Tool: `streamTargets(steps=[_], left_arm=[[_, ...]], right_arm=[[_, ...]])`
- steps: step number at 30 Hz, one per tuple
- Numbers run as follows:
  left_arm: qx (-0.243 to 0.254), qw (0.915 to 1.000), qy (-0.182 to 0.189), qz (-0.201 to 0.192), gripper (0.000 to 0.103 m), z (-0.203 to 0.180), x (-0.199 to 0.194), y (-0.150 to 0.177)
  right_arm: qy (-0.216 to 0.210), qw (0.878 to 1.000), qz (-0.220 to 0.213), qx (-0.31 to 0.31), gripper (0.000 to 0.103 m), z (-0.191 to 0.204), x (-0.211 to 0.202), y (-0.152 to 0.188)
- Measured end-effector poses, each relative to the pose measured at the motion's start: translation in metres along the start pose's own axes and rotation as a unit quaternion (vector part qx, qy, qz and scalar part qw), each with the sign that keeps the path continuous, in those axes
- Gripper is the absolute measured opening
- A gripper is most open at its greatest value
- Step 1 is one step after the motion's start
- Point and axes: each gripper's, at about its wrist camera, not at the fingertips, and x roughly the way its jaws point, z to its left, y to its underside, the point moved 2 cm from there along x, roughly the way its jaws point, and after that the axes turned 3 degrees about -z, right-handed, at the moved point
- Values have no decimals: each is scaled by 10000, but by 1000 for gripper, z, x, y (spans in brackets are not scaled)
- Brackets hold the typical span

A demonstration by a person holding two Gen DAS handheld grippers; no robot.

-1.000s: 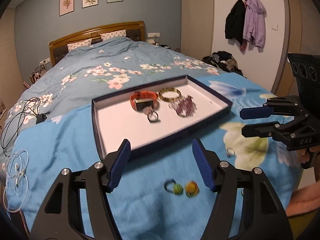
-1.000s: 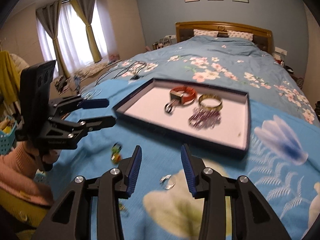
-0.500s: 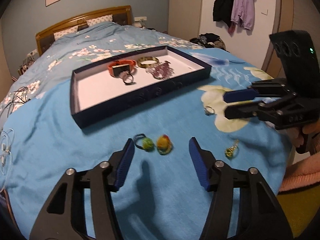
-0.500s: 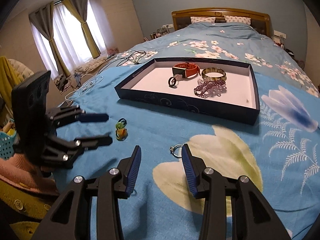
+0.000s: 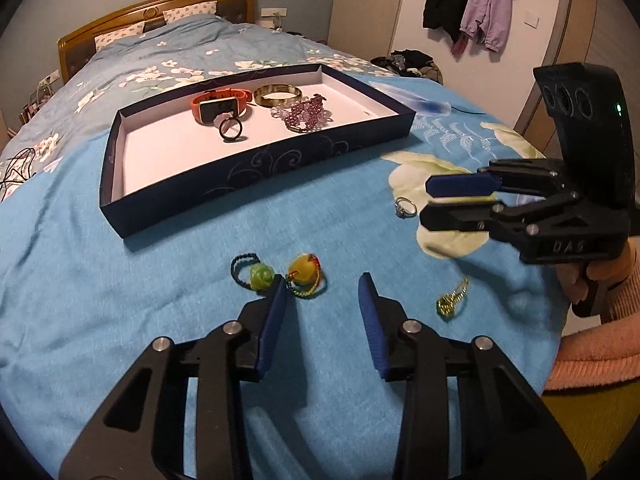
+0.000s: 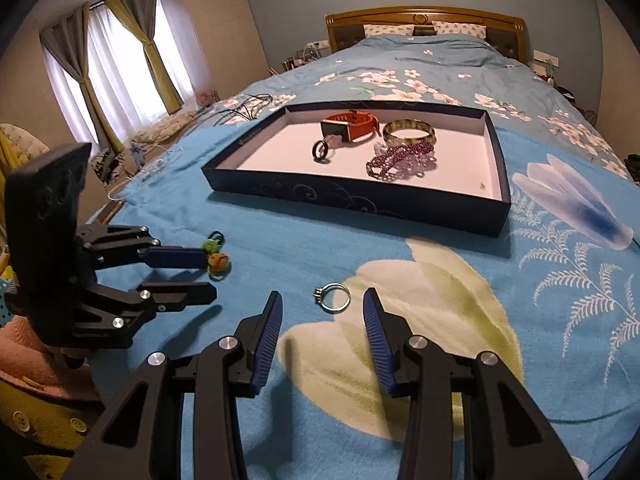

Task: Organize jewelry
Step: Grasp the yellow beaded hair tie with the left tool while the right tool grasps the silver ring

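Blue pads on both pairs of fingers stand well apart and hold nothing, and in the last second we have brought both tools down from a high look at the tray to a low hover over the loose pieces at the near edge of the bed (image 5: 168, 240); we read that as the approach ending and two pickups about to begin. Nearest, our left gripper (image 5: 322, 304) has the yellow bead ring (image 5: 306, 276) just beyond its left fingertip, slightly left of the gap's centre, with the green bead ring (image 5: 256, 274) further left and outside the fingers; a small gold charm (image 5: 452, 300) lies off to the right. Our right gripper (image 6: 323, 314) has the silver ring (image 6: 334, 298) lying flat on the bedspread between its fingertips and a little ahead of them, nearly centred, so a short push forward and down should frame it. Farther off, the dark blue tray (image 6: 352, 196) already carries the orange watch (image 6: 352, 124), the black ring (image 6: 322, 151), the bangle (image 6: 409, 131) and the purple beaded bracelet (image 6: 400, 160), with bare floor at its near left for what remains.
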Motion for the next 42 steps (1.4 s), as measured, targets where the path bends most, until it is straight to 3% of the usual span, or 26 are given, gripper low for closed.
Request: streamTargets(steps=[9,12,19,26,27,28,38,42], left_arm=[[-48,10000,-32,26,36,2,6,-7],[-79,10000,-46,31,30,3,7,-8],[-208,9998,-29,20,23,9,9,-9],[-212,9998,-63,8,20,9,9,-8],[-215,9997,-64,4,20,9,9,-8],[-219,9997,-56,-1,20,9,10,-8],[-198,9998,-74,-10,20,8,9,-8],[-207,9998,-54,-7,20,8,10,-8]], right_arm=[[205,9994,150,-217,40,6,14,-1],[259,9992,163,-248,38,6,15,-1],[490,9982,196,-286,20,5,17,-3],[577,9974,193,-383,16,7,18,-4],[578,9974,183,-388,3,7,18,-4],[565,9975,161,-388,0,7,17,-4],[522,9983,61,-240,2,2,12,-5],[507,9986,63,-146,18,-2,13,-9]])
